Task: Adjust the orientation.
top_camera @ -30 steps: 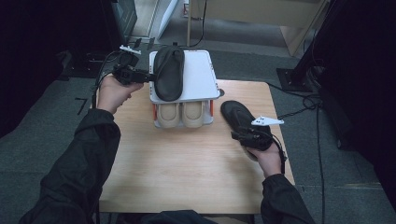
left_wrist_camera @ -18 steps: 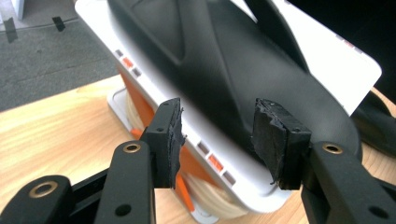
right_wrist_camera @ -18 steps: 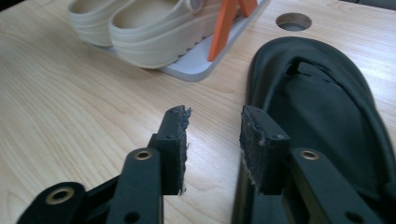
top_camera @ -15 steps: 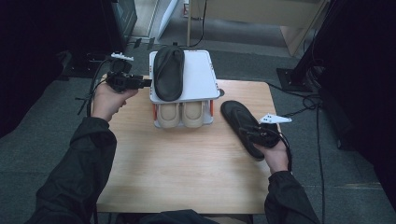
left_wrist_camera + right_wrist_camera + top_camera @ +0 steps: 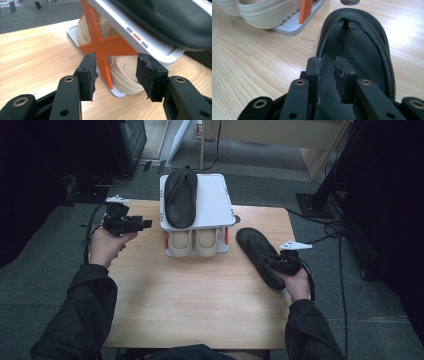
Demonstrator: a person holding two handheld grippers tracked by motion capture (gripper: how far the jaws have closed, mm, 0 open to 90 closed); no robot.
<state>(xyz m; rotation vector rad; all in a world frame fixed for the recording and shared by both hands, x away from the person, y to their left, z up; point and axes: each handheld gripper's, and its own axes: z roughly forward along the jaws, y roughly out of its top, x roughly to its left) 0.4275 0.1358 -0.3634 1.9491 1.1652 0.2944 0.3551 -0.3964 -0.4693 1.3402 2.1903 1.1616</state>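
Observation:
A white two-shelf shoe rack (image 5: 215, 205) stands at the back of the wooden table (image 5: 200, 300). One black flip-flop (image 5: 180, 197) lies on its top shelf, and a beige pair of shoes (image 5: 194, 242) sits on the lower shelf. My left gripper (image 5: 145, 225) hovers left of the rack, facing its orange cross brace (image 5: 105, 47). Its jaws have just been opening and are open, with nothing between them (image 5: 117, 72). A second black flip-flop (image 5: 255, 247) lies on the table right of the rack. My right gripper (image 5: 328, 70) has just been closing and is shut on its strap.
A round cable hole (image 5: 237, 219) sits in the table behind the right flip-flop. Cables trail off both table sides onto the grey carpet. The front half of the table is bare wood.
My left gripper has drawn back from the flip-flop on the top shelf, moving left and down. My right gripper's jaws have closed on the other flip-flop's strap.

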